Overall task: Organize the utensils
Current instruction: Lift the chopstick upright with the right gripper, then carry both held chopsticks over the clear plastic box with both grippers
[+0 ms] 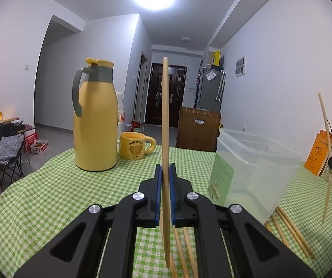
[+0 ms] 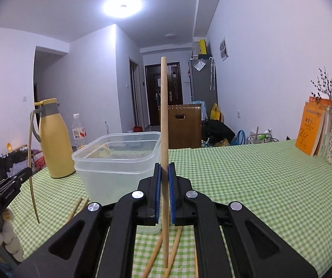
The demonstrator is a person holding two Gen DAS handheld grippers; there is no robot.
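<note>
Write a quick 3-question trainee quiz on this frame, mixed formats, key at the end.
1. True or false: each gripper, left gripper and right gripper, is shut on a chopstick held upright.
2. Multiple choice: where do the loose chopsticks lie? A) inside the yellow mug B) on the checked tablecloth beside the clear plastic container C) on top of the orange book
3. Fill in: the yellow thermos jug stands right beside a yellow ____ with a bear on it.

Key
1. True: left chopstick, right chopstick.
2. B: tablecloth, container.
3. mug.
</note>
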